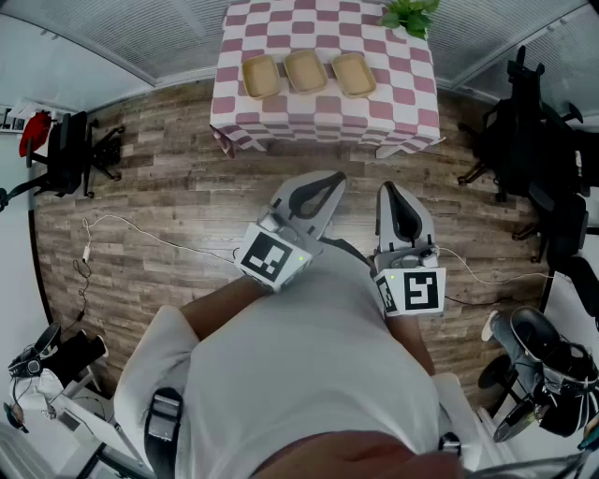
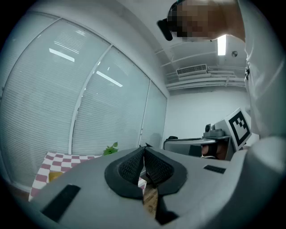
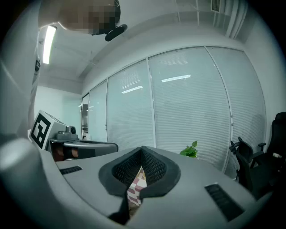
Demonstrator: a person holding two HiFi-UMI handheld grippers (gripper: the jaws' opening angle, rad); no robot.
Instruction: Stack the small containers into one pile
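Note:
Three small tan containers stand in a row on the checkered table (image 1: 402, 103): left one (image 1: 261, 76), middle one (image 1: 305, 70), right one (image 1: 354, 74). Both grippers are held close to the person's body, well short of the table, over the wooden floor. My left gripper (image 1: 337, 177) is shut with nothing in it; in its own view the left gripper (image 2: 144, 147) has its pads touching at the tip. My right gripper (image 1: 387, 187) is shut and empty too, and the right gripper (image 3: 141, 148) shows pads meeting in its own view.
A green plant (image 1: 409, 13) sits at the table's far right corner. Black office chairs (image 1: 533, 159) stand to the right, another chair (image 1: 65, 154) to the left. A white cable (image 1: 140, 232) trails across the wood floor. Blinds cover the windows behind.

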